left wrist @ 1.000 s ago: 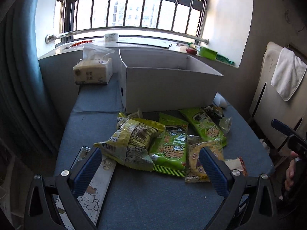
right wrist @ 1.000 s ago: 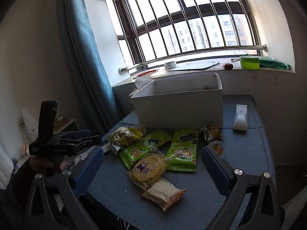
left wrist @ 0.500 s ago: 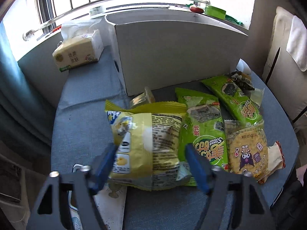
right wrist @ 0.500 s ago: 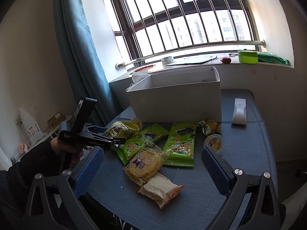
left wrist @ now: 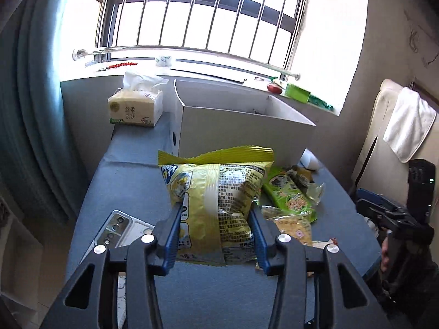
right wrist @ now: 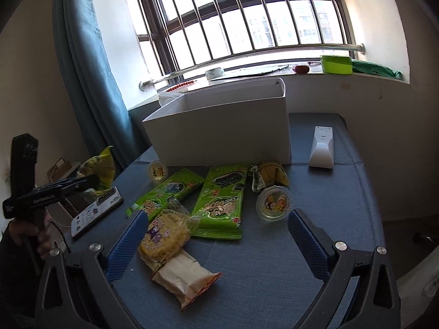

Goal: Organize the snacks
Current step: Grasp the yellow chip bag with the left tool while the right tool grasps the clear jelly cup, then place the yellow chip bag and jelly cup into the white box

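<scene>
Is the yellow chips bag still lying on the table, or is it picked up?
Picked up. The left gripper squeezes the yellow chips bag between its blue pads, and the right wrist view shows it raised beside the table.

tissue pack [left wrist: 135, 107]: Chinese characters, likely "丝柔 亲肤"
yellow snack bag [left wrist: 216, 205]: print too small to read
green seaweed packs [right wrist: 221, 200]: lettering unclear

Box [right wrist: 219, 131] stood at far middle of tabletop [right wrist: 274, 260], remote [right wrist: 321, 148] to its right, tissue pack [left wrist: 134, 109] to its left. Snack packets [right wrist: 219, 200] lay spread before the box; phone [right wrist: 96, 211] at the left edge. Chip bag [left wrist: 216, 208] sat between left gripper [left wrist: 215, 235] fingers, above the tabletop.
</scene>
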`<state>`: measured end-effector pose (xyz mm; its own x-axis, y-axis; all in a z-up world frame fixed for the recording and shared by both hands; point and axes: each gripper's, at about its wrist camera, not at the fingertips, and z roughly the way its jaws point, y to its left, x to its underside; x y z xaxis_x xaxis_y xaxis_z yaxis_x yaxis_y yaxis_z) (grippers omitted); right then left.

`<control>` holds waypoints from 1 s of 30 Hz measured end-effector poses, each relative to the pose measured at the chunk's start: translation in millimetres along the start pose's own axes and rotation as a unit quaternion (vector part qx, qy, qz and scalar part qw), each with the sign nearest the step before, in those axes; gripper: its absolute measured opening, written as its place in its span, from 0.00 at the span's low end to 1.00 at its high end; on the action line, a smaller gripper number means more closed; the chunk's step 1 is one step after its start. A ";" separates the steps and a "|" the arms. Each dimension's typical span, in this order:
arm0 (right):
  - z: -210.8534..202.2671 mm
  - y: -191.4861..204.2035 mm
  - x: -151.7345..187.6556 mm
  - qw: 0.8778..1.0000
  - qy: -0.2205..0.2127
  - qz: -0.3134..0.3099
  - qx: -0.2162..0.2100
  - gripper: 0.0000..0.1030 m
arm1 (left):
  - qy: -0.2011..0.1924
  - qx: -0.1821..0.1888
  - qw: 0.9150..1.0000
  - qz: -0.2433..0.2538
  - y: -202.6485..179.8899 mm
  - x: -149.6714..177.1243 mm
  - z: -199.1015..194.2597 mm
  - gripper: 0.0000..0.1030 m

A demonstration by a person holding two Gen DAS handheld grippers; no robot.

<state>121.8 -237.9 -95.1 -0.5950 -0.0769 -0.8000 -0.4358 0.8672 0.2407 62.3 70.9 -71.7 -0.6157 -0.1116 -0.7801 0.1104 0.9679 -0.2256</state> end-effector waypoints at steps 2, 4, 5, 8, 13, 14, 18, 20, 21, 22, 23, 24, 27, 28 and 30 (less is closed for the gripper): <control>14.4 -10.6 -4.7 1.000 0.016 0.000 0.013 1.00 | -0.007 0.008 1.000 -0.006 -3.9 2.1 -6.8 0.48; 29.2 -21.7 -9.7 0.999 0.030 -0.001 0.025 1.00 | -0.009 0.017 1.000 -0.008 -7.4 2.8 -10.2 0.48; 36.7 -27.0 -12.0 0.999 0.037 0.001 0.036 1.00 | -0.010 0.017 1.000 -0.010 -8.0 3.2 -10.7 0.48; 60.0 -39.3 -17.2 0.996 0.072 0.006 0.053 1.00 | -0.005 0.021 1.000 -0.015 -8.8 5.1 -9.5 0.48; 82.9 -40.8 -15.1 0.991 0.116 -0.020 0.066 0.53 | 0.003 0.025 1.000 -0.019 -8.5 6.0 -2.8 0.48; 81.0 -40.9 -15.0 0.990 0.116 -0.021 0.073 0.49 | 0.003 0.025 1.000 -0.019 -8.9 6.1 -2.4 0.48; 63.4 -38.5 -13.9 0.993 0.099 -0.014 0.055 0.49 | 0.003 0.029 0.999 -0.021 -9.4 5.5 -0.7 0.48; 51.7 -37.6 -18.3 0.995 0.087 -0.001 0.053 0.49 | 0.000 0.035 0.999 -0.028 -7.4 1.3 0.0 0.48; 44.1 -37.4 -22.4 0.996 0.076 0.008 0.042 0.49 | -0.003 0.035 0.999 -0.028 -7.4 -1.8 -0.2 0.48; 36.6 -36.5 -27.4 0.997 0.064 0.013 0.034 0.49 | -0.008 0.034 0.999 -0.027 -7.5 -6.0 -0.9 0.48; 29.0 -34.0 -33.7 0.998 0.052 0.013 0.034 0.49 | -0.013 0.034 0.999 -0.027 -8.1 -11.7 -1.2 0.48; 22.3 -30.0 -41.8 0.999 0.040 0.011 0.035 0.49 | -0.017 0.037 0.999 -0.025 -9.2 -18.6 -1.4 0.48; 7.8 -18.8 -70.3 1.000 0.010 0.003 0.016 0.49 | -0.038 0.037 0.999 -0.009 -15.2 -47.4 -0.8 0.48; 6.1 -14.8 -81.8 1.000 0.004 -0.003 0.016 0.49 | -0.046 0.034 0.998 -0.004 -17.3 -58.9 0.5 0.48; 3.9 -6.7 -105.1 1.000 -0.012 -0.016 0.021 0.49 | -0.058 0.037 0.998 0.003 -20.6 -84.5 6.7 0.48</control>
<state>189.9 -233.7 -14.8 -0.5644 -0.0923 -0.8203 -0.4252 0.8842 0.1931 117.3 58.9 -5.0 -0.5207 -0.1357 -0.8429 0.1732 0.9500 -0.2600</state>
